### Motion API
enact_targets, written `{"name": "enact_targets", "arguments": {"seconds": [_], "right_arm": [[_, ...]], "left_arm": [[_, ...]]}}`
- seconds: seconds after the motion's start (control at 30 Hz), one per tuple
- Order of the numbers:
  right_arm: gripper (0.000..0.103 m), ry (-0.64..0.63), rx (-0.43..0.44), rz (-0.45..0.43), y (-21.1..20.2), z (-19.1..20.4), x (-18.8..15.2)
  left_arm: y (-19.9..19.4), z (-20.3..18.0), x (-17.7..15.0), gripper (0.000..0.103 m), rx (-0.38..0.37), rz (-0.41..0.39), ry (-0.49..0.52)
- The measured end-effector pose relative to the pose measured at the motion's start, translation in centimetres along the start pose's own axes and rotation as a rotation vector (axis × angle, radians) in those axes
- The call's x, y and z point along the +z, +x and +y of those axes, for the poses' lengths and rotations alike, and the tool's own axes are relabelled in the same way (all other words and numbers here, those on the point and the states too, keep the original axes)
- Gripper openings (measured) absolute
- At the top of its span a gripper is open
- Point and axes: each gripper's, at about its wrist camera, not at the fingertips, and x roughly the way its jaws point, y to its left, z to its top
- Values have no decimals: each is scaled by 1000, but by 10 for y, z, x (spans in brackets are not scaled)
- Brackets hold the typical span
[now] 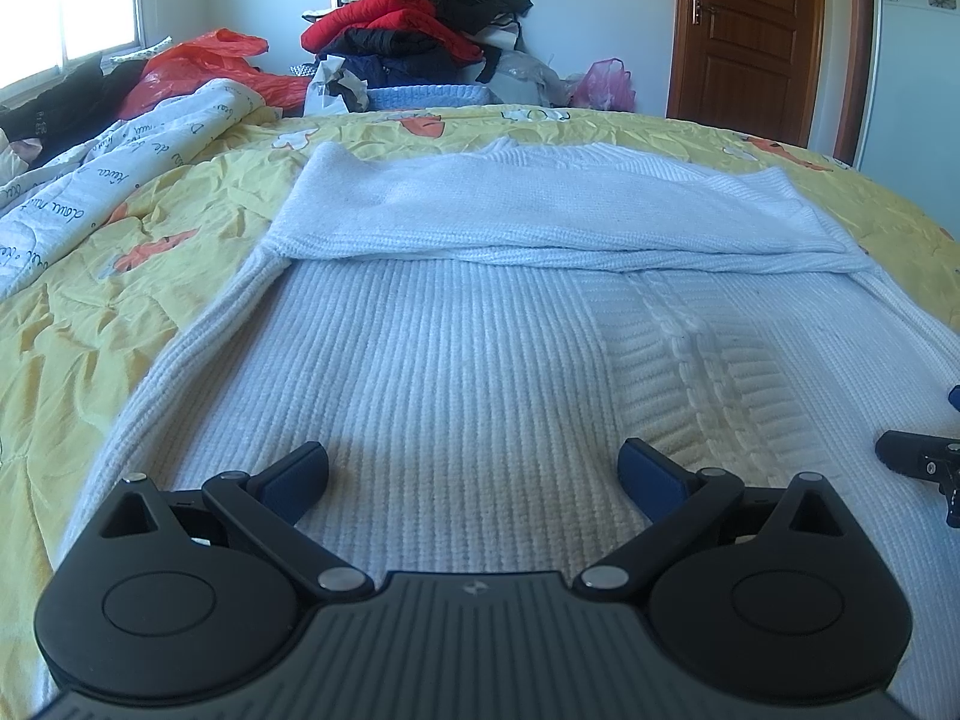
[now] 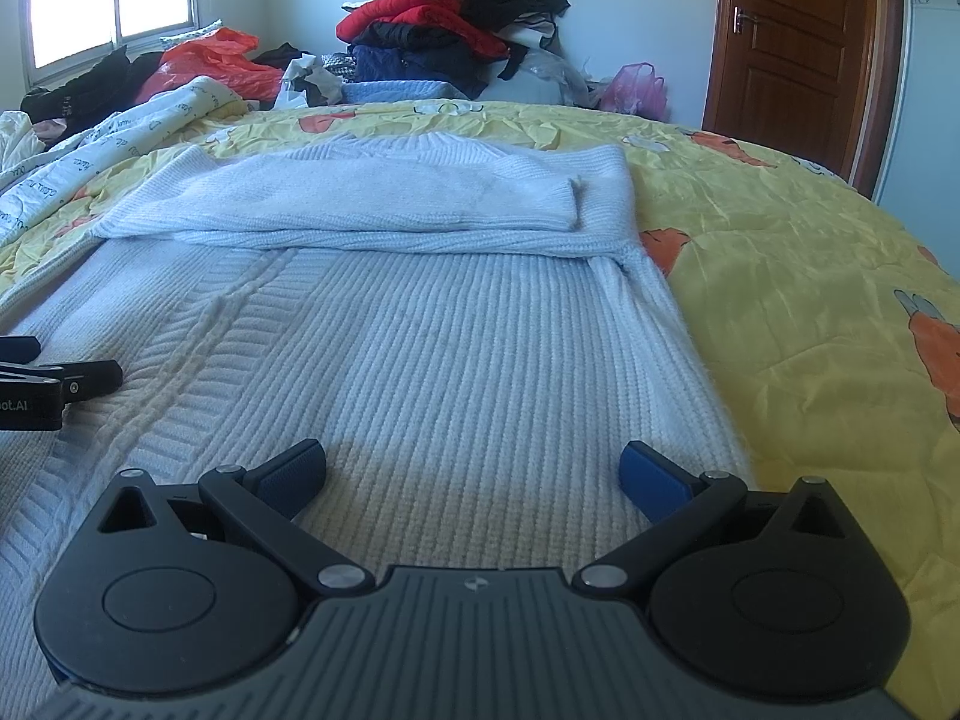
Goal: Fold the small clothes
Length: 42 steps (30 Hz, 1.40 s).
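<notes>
While I watched both wrist feeds, the yellow bedspread filled the frame, and the white knit sweater lay flat on it, sleeves folded across its far end. It stretched directly ahead of and beneath both tools. My left gripper hovered just above the ribbed knit near the hem, jaws spread wide, holding nothing. My right gripper sat beside it over the sweater's right half, equally wide apart and empty.

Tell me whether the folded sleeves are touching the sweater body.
Touching. The right wrist view shows the folded sleeves lying flat across the sweater body, with no gap.
</notes>
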Motion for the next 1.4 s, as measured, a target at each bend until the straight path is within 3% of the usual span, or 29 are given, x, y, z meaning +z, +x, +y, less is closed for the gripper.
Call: {"name": "enact_targets", "arguments": {"seconds": [0.63, 1.03, 1.13, 1.3, 1.4], "right_arm": [[102, -1, -8, 0, -1, 1, -1], [102, -33, 5, 20, -43, 3, -32], [102, -45, 45, 62, -60, -3, -38], [102, -86, 173, 157, -94, -16, -44], [82, -19, 239, 189, -109, -35, -41]], "left_arm": [[-1, 0, -1, 103, 1, 3, 1], [-49, 6, -38, 103, -10, 3, 44], [-66, 15, -46, 103, -35, 33, 60], [-88, 48, -49, 103, 5, 64, 68], [-90, 69, -52, 103, 30, 91, 46]]}}
